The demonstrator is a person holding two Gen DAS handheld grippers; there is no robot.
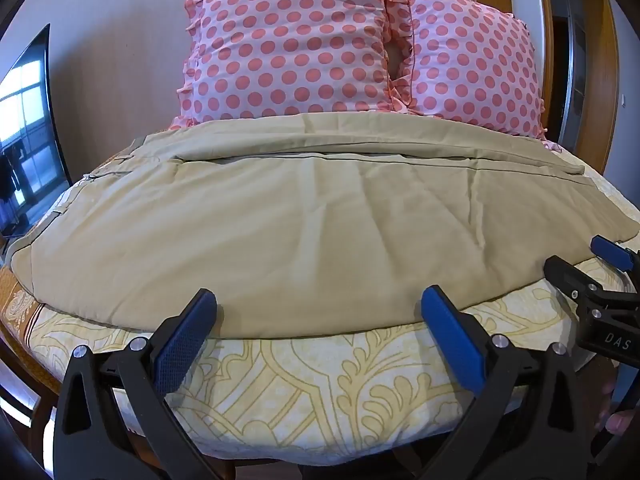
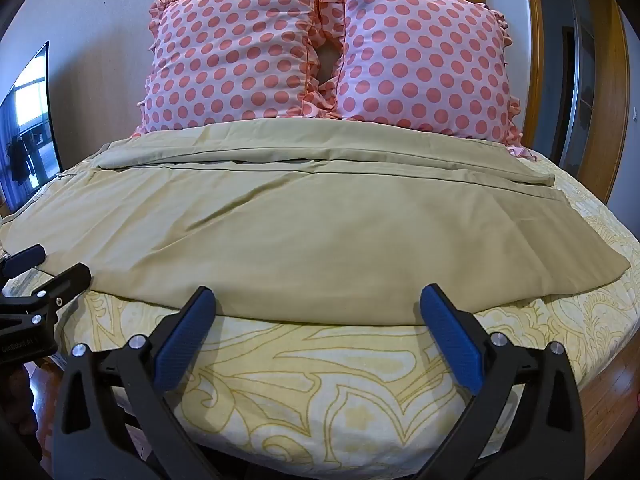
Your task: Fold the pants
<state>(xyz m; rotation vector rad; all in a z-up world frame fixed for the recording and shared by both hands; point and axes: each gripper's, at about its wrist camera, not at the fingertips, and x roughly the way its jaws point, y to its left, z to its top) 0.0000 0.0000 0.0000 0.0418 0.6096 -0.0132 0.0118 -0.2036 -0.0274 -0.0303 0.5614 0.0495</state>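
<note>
Beige pants [image 1: 304,220] lie spread flat across the bed, waistband at the left, leg ends at the right, the two legs side by side running left to right. They also show in the right wrist view [image 2: 304,232]. My left gripper [image 1: 320,304] is open and empty, just short of the pants' near edge. My right gripper [image 2: 318,304] is open and empty, also at the near edge, further right. The right gripper shows at the right of the left wrist view [image 1: 580,260], and the left gripper shows at the left of the right wrist view [image 2: 44,268].
The bed has a yellow patterned sheet [image 1: 320,392]. Two pink polka-dot pillows [image 1: 288,40] [image 2: 424,60] stand against the wall behind the pants. A dark TV screen [image 1: 28,128] stands at the left. A wooden door frame [image 2: 604,80] is at the right.
</note>
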